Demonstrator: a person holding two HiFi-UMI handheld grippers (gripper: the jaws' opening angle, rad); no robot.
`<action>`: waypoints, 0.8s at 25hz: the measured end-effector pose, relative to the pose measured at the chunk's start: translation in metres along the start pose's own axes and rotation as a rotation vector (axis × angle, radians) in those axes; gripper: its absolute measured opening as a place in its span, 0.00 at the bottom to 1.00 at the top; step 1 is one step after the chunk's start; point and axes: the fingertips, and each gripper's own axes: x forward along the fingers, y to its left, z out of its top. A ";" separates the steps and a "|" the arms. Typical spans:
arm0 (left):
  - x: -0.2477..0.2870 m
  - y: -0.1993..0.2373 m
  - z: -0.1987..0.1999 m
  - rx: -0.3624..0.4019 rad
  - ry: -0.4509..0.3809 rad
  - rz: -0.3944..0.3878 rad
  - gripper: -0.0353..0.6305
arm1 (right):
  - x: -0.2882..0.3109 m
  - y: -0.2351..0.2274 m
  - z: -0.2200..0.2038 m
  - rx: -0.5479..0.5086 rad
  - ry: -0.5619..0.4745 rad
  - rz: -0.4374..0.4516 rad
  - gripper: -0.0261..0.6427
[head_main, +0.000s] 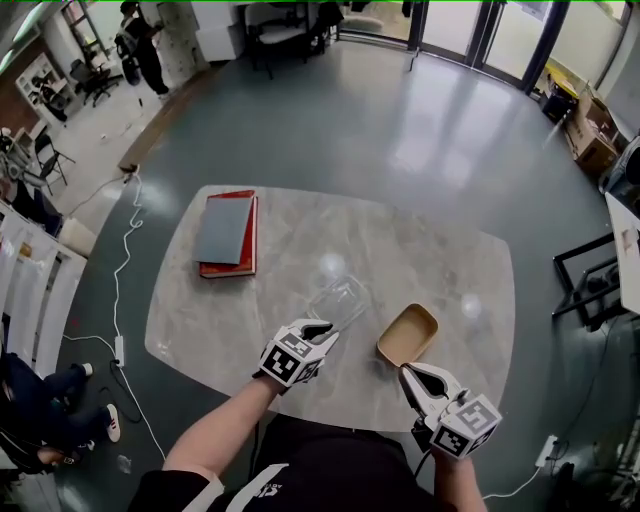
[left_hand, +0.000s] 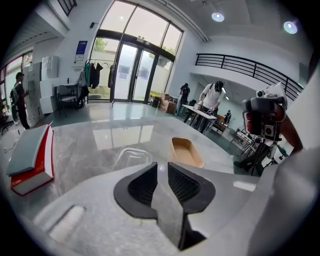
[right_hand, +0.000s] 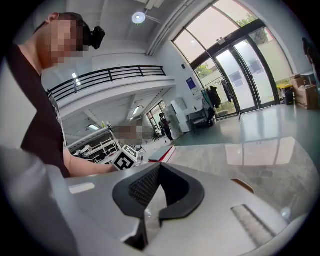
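Marble table (head_main: 440, 250) holds a clear tub (head_main: 340, 300) at twelve o'clock of the left gripper (head_main: 322, 328), whose empty, barely parted jaws want widening first, I'd judge; the right gripper (head_main: 410, 374), closed on nothing, sits just beside the tan tray (head_main: 408, 334).

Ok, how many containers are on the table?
2. A clear container sits just ahead of the left gripper; a tan tray lies to its right, by the right gripper. None seem hidden.
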 end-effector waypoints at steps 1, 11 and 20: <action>0.005 0.001 -0.004 0.000 0.009 -0.006 0.17 | -0.002 -0.001 -0.003 0.003 0.005 -0.009 0.04; 0.056 0.020 -0.037 0.070 0.121 -0.016 0.25 | -0.020 -0.014 -0.020 0.020 0.073 -0.099 0.04; 0.087 0.033 -0.064 0.142 0.203 -0.022 0.26 | -0.016 -0.018 -0.023 0.027 0.094 -0.110 0.04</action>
